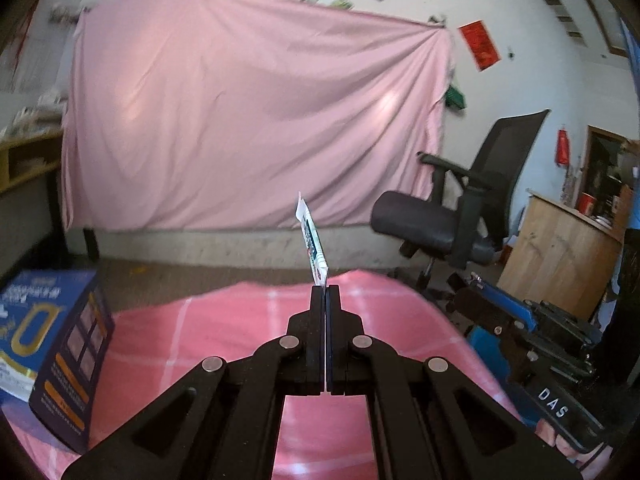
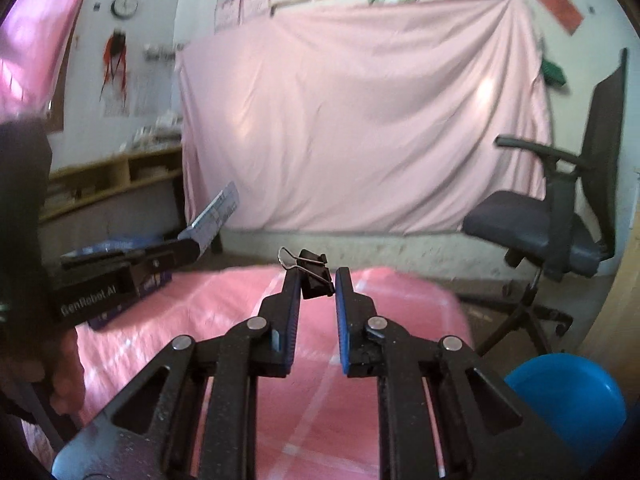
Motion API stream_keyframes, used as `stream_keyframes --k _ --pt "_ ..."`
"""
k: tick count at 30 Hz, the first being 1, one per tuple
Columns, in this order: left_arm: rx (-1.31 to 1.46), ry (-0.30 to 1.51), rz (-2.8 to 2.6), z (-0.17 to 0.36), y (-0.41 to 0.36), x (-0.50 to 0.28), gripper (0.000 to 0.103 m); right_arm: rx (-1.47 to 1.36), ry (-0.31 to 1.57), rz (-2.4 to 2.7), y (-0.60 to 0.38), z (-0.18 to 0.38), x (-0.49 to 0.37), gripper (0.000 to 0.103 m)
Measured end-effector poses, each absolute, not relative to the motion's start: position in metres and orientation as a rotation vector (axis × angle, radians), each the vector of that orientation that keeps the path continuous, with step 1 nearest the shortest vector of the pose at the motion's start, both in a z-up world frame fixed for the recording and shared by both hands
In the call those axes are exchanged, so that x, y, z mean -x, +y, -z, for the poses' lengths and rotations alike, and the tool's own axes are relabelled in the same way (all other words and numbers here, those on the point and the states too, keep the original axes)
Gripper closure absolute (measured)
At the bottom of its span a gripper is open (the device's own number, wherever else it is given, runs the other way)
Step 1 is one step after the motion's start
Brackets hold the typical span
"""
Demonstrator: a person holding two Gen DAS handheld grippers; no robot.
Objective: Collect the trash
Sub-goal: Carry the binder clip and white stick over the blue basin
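Note:
My left gripper (image 1: 325, 289) is shut on a thin printed wrapper (image 1: 311, 240) that sticks up edge-on from its tips, above the pink checked cloth (image 1: 224, 332). In the right wrist view the same wrapper (image 2: 216, 216) juts from the left gripper (image 2: 194, 246) at the left. My right gripper (image 2: 317, 276) is shut on a black binder clip (image 2: 314, 276), held between the blue pads (image 2: 343, 312) above the cloth (image 2: 224, 312). The right gripper's body also shows at the right of the left wrist view (image 1: 520, 336).
A blue printed box (image 1: 52, 344) stands on the cloth at the left. A black office chair (image 1: 460, 208) stands to the right on the floor. A blue round bin (image 2: 568, 396) is low at the right. A pink sheet (image 1: 248, 112) covers the back wall. A wooden cabinet (image 1: 560, 256) is far right.

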State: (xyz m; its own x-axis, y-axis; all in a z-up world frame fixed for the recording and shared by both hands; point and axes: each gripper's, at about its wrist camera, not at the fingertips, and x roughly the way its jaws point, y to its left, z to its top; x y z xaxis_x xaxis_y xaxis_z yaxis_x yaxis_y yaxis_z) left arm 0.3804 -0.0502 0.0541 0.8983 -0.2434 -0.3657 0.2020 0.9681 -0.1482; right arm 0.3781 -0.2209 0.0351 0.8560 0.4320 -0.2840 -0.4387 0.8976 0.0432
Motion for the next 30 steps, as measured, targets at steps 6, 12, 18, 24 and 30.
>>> stream_keyframes --k 6,12,18,24,30 --pt "0.065 0.331 0.269 -0.069 -0.080 -0.371 0.103 -0.016 0.216 -0.403 -0.247 -0.051 -0.360 0.061" --pt "0.011 0.299 0.337 -0.076 -0.119 -0.363 0.103 -0.046 0.170 -0.335 -0.280 -0.059 -0.340 0.061" --pt "-0.010 0.298 0.418 -0.077 -0.169 -0.361 0.103 -0.063 0.164 -0.243 -0.323 -0.058 -0.325 0.061" --pt "-0.034 0.323 0.494 -0.073 -0.219 -0.361 0.103 -0.094 0.199 -0.130 -0.372 -0.049 -0.314 0.061" --pt "-0.052 0.359 0.564 -0.063 -0.260 -0.364 0.103 -0.143 0.255 -0.049 -0.408 -0.041 -0.314 0.061"
